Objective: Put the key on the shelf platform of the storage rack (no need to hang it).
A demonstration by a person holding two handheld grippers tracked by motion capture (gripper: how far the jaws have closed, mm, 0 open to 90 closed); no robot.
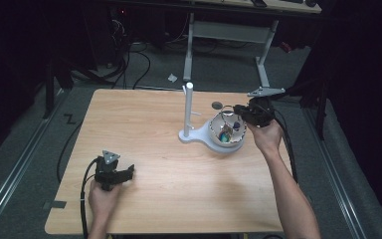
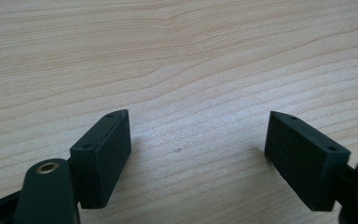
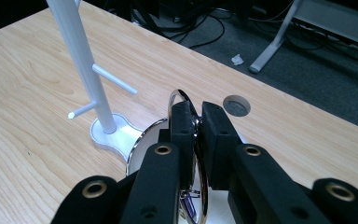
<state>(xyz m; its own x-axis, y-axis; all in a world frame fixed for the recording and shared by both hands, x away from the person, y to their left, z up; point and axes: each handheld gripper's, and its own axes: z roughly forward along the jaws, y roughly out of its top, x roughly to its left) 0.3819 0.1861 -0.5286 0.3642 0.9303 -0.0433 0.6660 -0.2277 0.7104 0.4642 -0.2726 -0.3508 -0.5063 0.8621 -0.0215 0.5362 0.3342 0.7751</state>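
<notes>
My right gripper (image 1: 232, 111) (image 3: 196, 116) is shut on a thin silver ring (image 3: 177, 95), held upright just above a white bowl (image 1: 218, 141). Small colourful items (image 1: 227, 132) lie inside the bowl. A white stand with short side pegs (image 1: 189, 107) (image 3: 86, 70) rises just left of the bowl, its base touching or very near it. My left gripper (image 1: 128, 172) (image 2: 198, 154) rests low over the bare wood near the table's front left, open with nothing between its jaws.
A round cable hole (image 1: 217, 105) (image 3: 237, 105) sits in the wooden tabletop (image 1: 144, 124) behind the bowl. Beyond the far edge are grey floor, cables and the legs of another desk (image 1: 263, 64).
</notes>
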